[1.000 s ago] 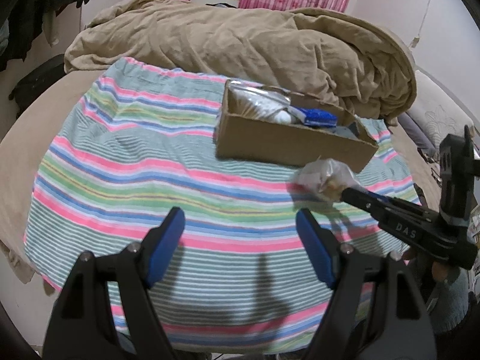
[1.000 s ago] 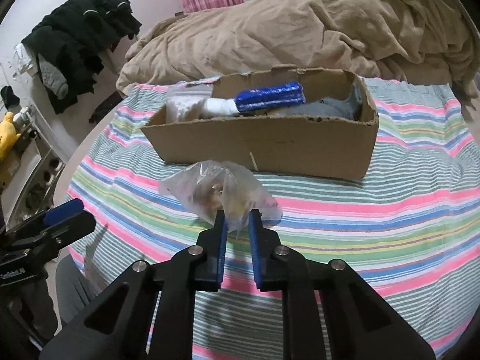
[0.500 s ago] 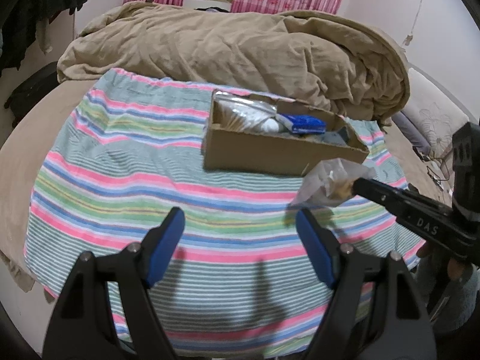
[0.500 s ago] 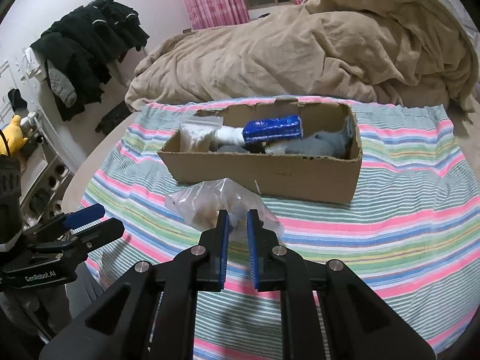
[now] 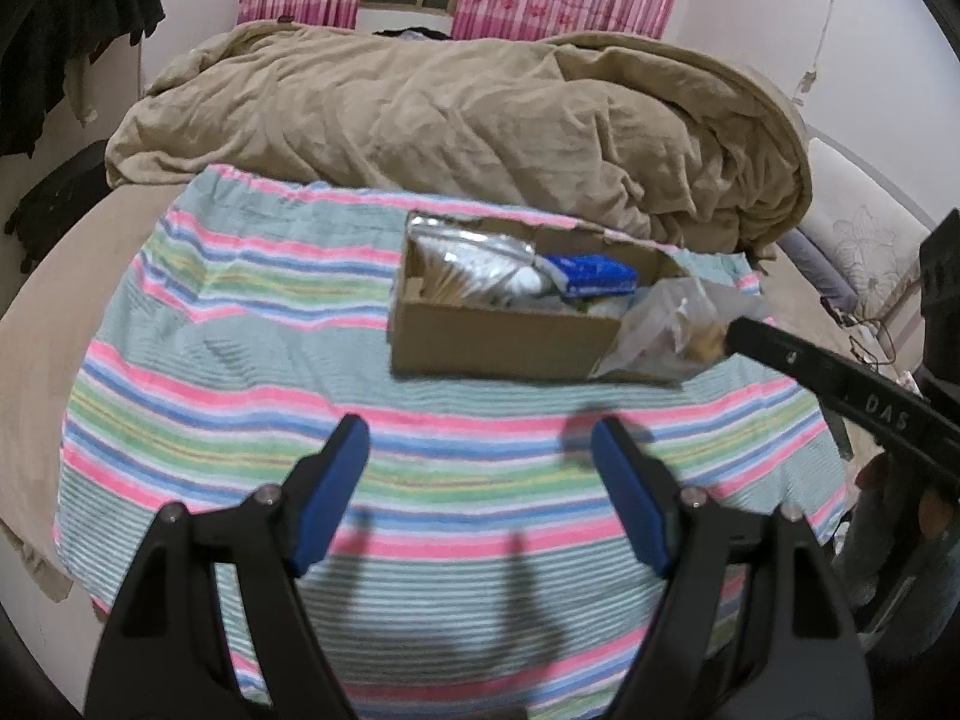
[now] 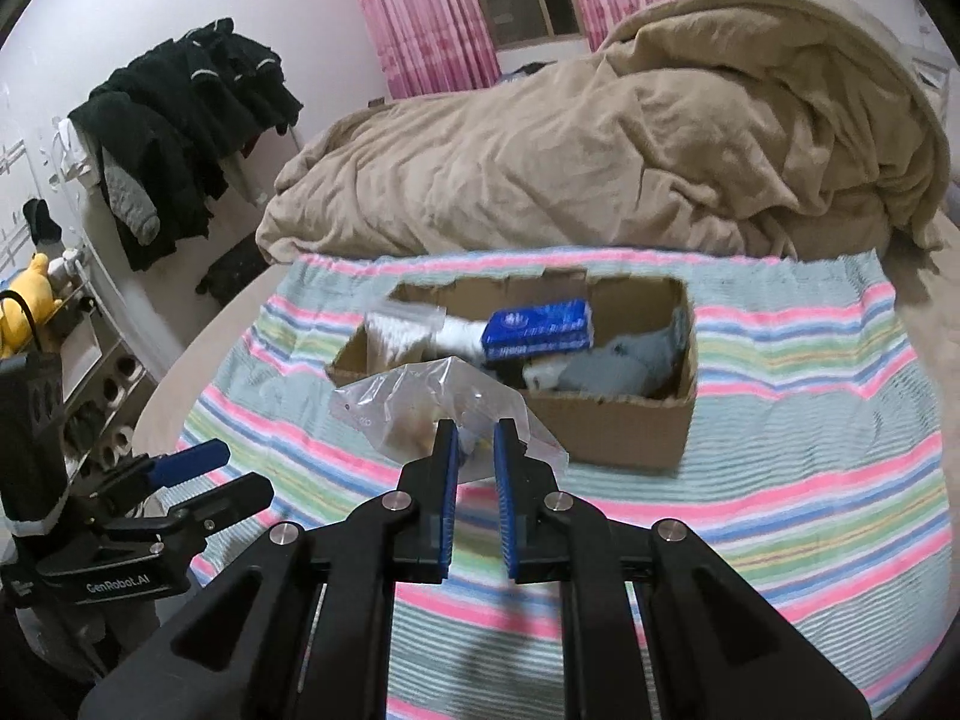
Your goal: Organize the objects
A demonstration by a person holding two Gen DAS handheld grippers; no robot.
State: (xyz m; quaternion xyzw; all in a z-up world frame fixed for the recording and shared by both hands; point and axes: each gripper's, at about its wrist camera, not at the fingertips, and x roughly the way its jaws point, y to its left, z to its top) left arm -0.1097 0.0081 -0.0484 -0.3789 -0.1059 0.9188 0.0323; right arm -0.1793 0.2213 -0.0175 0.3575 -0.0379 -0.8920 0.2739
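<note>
Pink curtains point(image 6: 420, 18) hang at the window behind a bed, and a large beige duvet point(image 5: 468, 120) is piled on the far part of the bed. On the near part lies a striped towel point(image 5: 240, 408) with pink, green and blue lines.

At the far left of the right wrist view, black clothes point(image 6: 180, 120) hang against the wall and a yellow soft toy point(image 6: 27, 294) sits on a shelf. Nearer, also on the left, the left hand-held gripper point(image 5: 480, 480) hangs above the striped towel. Its jaws stand wide apart and nothing is between them.

Going to the middle, a cardboard box point(image 6: 624, 426) stands on the towel with its top open. Inside it, from left to right, are a clear packet with a silver top point(image 5: 474, 264), a blue packet point(image 6: 540, 327) lying on top of other things, and something grey point(image 6: 612, 369) at the right end.

In front of the box, the right hand-held gripper point(image 6: 475, 438) is closed narrowly on a clear plastic bag point(image 6: 420, 402) with something brownish inside. The bag is in the air, off the towel, and in the left wrist view it hangs just at the right near corner of the box, at about the level of its rim. Whether it touches the box, I cannot tell.
</note>
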